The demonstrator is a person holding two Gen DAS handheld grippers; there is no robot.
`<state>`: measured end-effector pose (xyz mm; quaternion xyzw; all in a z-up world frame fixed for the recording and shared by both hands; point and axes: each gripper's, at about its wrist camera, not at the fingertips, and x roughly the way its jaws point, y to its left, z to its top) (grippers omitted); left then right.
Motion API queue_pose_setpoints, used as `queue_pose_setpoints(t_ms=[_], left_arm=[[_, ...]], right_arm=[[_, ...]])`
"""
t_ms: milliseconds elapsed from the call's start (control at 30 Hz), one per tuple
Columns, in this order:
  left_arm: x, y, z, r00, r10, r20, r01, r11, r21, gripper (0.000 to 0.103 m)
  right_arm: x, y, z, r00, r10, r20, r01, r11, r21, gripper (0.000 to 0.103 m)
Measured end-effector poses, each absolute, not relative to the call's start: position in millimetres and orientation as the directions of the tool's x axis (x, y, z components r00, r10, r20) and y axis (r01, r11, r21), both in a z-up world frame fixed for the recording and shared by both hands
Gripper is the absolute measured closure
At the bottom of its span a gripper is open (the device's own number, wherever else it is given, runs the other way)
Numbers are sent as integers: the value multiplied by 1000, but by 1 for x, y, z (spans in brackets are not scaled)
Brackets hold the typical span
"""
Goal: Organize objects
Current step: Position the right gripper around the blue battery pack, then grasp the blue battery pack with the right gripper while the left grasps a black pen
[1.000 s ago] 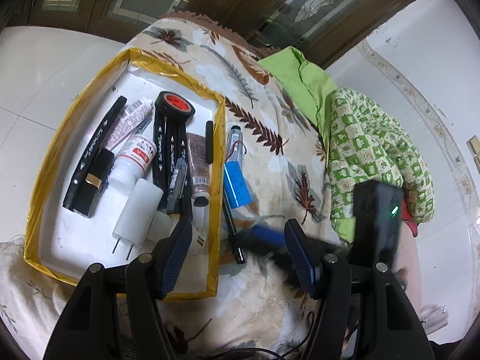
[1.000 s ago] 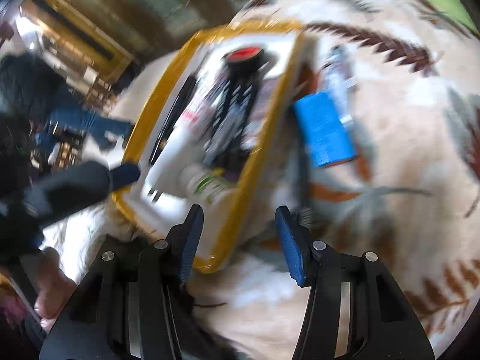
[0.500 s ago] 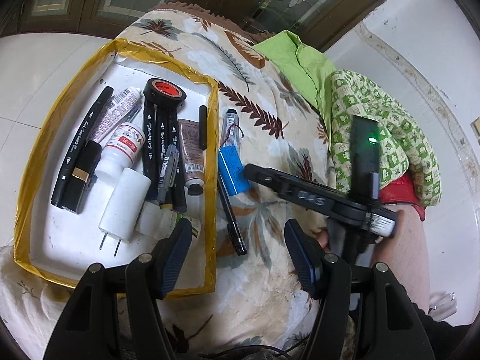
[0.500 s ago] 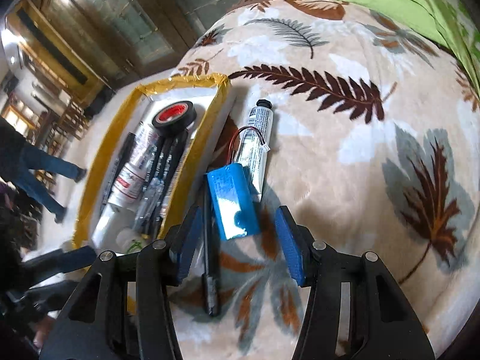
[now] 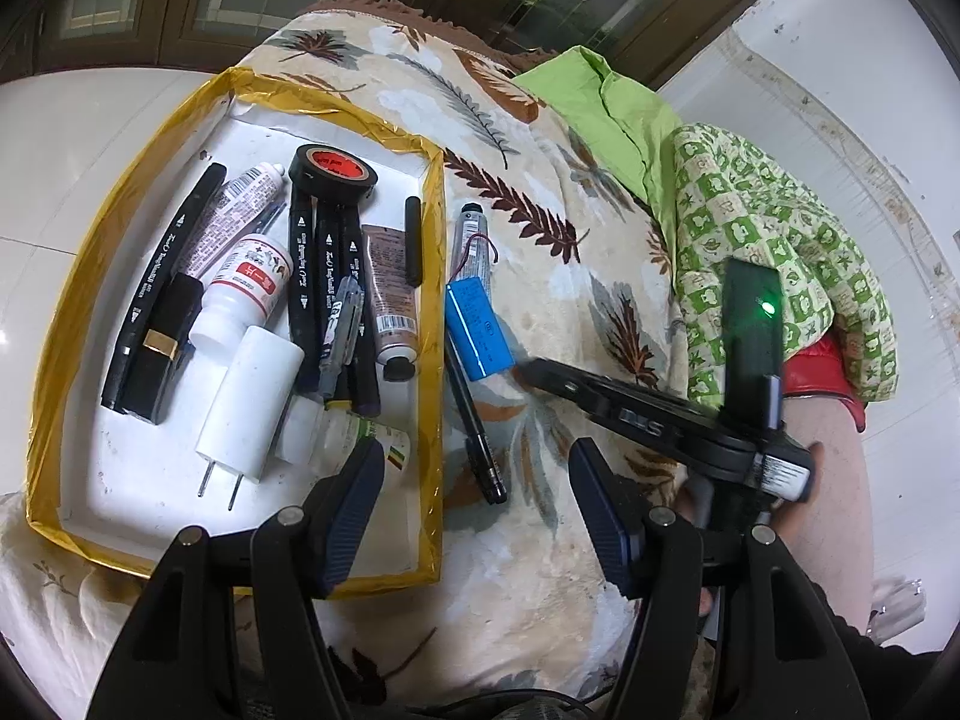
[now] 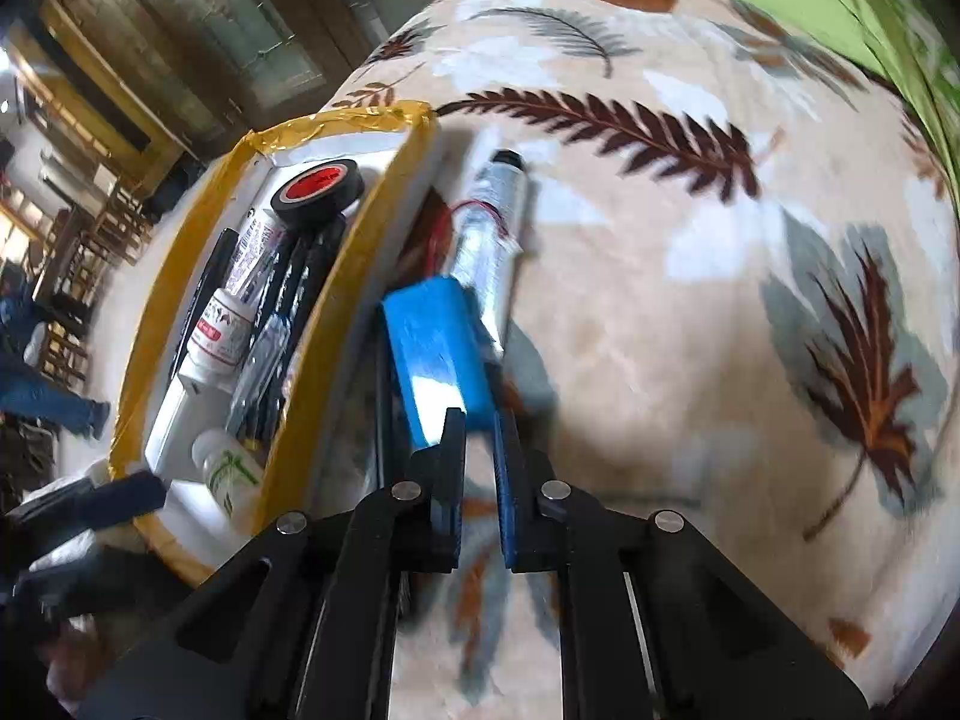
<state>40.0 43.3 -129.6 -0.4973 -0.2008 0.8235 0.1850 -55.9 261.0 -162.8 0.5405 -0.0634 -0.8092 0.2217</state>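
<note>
A white tray with a yellow taped rim (image 5: 429, 276) (image 6: 180, 240) lies on a leaf-print blanket and holds markers, tubes, bottles and a black tape roll (image 5: 333, 171). Beside its right rim lie a blue battery pack (image 5: 477, 327) (image 6: 435, 354), a silver tube (image 5: 471, 243) (image 6: 495, 240) and a black pen (image 5: 474, 426). My right gripper (image 6: 479, 429) has closed onto the near end of the battery pack; it also shows in the left wrist view (image 5: 528, 369). My left gripper (image 5: 474, 501) is open and empty over the tray's near right corner.
A light green cloth (image 5: 606, 114) and a green patterned cloth (image 5: 774, 252) lie at the blanket's far right. White tiled floor (image 5: 48, 138) surrounds the blanket. A person in jeans (image 6: 36, 384) stands far left in the right wrist view.
My right gripper has moved forward to the blue battery pack and closed from wide open onto its near end. My left gripper has stayed open and almost still.
</note>
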Motion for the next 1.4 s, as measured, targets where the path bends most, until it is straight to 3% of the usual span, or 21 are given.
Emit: queue_pose_setpoints(t_ms=[567, 633, 667, 700, 1033, 1067, 1100, 1400], left_arm=[[44, 57, -129, -418, 493, -763, -146, -865, -479, 39], [44, 59, -129, -417, 493, -764, -148, -865, -479, 39], [44, 59, -129, -415, 492, -765, -146, -866, -478, 39], [44, 59, -130, -414, 492, -766, -145, -866, -478, 39], [42, 59, -131, -410, 491, -769, -149, -868, -474, 39], [42, 61, -131, -410, 490, -770, -154, -869, -471, 39], [42, 62, -132, -408, 488, -771, -158, -870, -467, 39], [41, 90, -135, -337, 472, -815, -173, -882, -439, 39]], right_arm=[[-28, 326, -159, -306, -555, -773, 201, -832, 518, 94], [-32, 319, -159, -303, -560, -771, 213, -828, 518, 75], [-34, 315, -158, -310, -562, -767, 226, -827, 515, 52], [-36, 309, -156, -316, -564, -763, 237, -826, 511, 42], [-80, 231, -165, -283, -494, -822, 375, -846, 379, 42], [-84, 226, -169, -264, -487, -833, 380, -846, 374, 49], [-86, 221, -174, -247, -463, -851, 385, -853, 352, 66], [-58, 283, -175, -247, -405, -880, 242, -906, 349, 68]])
